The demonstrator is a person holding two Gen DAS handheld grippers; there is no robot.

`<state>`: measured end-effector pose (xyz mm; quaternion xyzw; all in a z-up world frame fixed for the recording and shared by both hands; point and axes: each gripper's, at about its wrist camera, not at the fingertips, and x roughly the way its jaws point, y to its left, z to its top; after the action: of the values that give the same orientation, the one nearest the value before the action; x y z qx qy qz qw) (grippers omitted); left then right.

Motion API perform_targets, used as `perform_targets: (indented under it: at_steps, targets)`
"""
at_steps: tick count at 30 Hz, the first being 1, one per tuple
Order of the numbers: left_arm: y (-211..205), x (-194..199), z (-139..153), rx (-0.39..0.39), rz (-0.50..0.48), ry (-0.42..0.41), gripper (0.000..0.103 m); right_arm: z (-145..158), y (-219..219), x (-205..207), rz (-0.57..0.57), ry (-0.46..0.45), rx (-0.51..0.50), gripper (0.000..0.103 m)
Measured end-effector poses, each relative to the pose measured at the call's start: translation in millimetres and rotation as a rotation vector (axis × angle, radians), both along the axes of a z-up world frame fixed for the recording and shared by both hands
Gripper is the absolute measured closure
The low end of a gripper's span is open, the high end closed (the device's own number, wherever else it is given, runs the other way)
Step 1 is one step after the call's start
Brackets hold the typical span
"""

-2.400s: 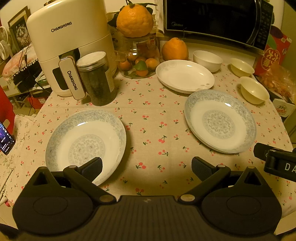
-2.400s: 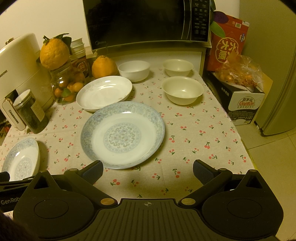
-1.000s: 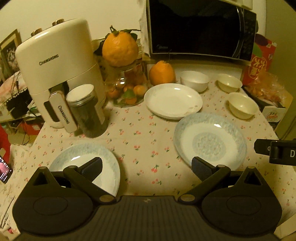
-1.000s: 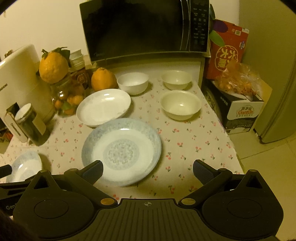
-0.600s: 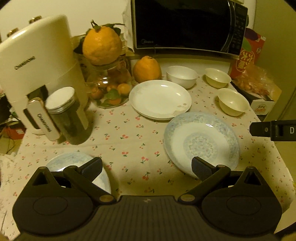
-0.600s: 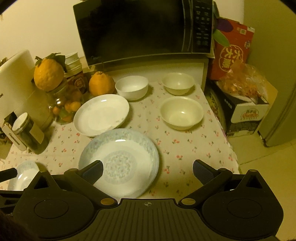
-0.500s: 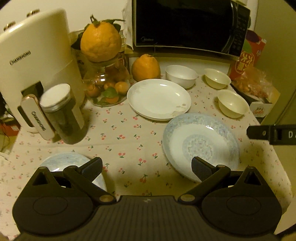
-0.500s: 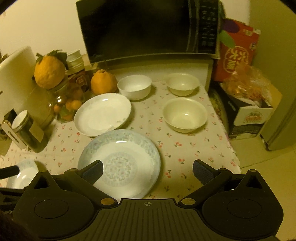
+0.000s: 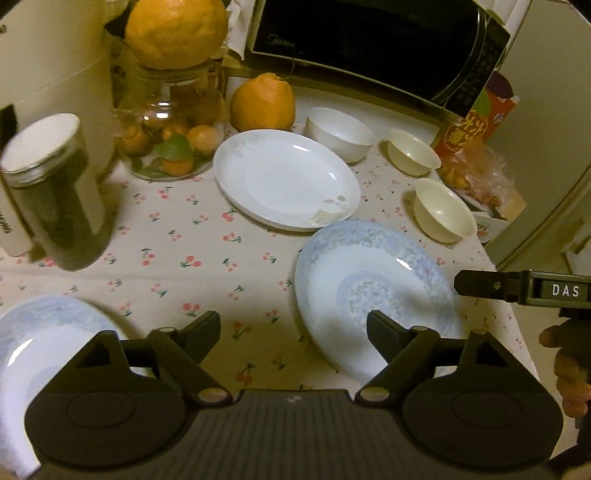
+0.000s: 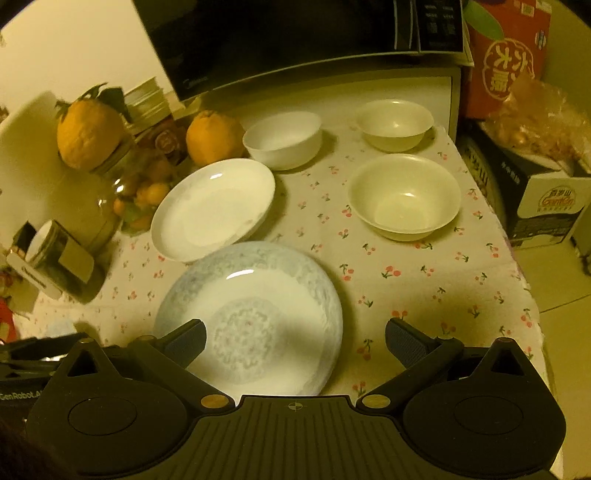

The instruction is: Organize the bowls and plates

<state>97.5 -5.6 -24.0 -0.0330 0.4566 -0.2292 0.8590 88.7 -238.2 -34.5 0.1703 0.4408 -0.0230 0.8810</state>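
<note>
Now we hold both grippers, left gripper (image 9: 293,328) & right gripper (image 10: 295,341), spread wide w/ nothing gripped, over the blue-rimmed plate (image 10: 255,314) just beside the white plate (image 10: 214,206) on the tablecloth (image 10: 424,280).

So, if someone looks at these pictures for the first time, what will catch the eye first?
Probably the blue-patterned plate, lying on the cherry-print tablecloth just ahead of the open right claw. Behind it sit a plain white plate and three bowls, the nearest being the cream bowl. At the far left, a big orange citrus fruit crowns a glass jar of smaller fruit.
</note>
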Motion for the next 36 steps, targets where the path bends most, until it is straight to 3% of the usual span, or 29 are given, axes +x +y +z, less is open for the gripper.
perform_targets:
  at_steps: [11,14,19,25,31,36]
  targets:
    - [-10.2,22.2,-23.4,-0.129,-0.019,0.065,0.05,-37.5,-39.2,13.3,-0.118,0.032,0.202,0.003]
    - [-13.8,26.3,-28.0,-0.133,-0.007,0.074,0.063,-44.0,-39.7,16.6,-0.137,0.043,0.222,0.013]
    - [-17.0,31.6,-34.9,-0.122,0.016,0.081,0.079,-52.1,-33.3,23.5,-0.127,0.073,0.222,0.041]
    - [-13.8,37.1,-43.0,-0.127,0.049,0.111,0.088,-56.5,-25.5,28.6,-0.11,0.079,0.193,0.072]
    - [-11.3,36.3,-43.4,-0.12,0.059,0.107,0.095,-55.8,-25.0,28.3,-0.128,0.085,0.146,0.087]
    - [-9.7,33.1,-39.9,-0.103,0.067,0.105,0.095,-50.6,-20.4,24.2,-0.112,0.077,0.125,0.088]
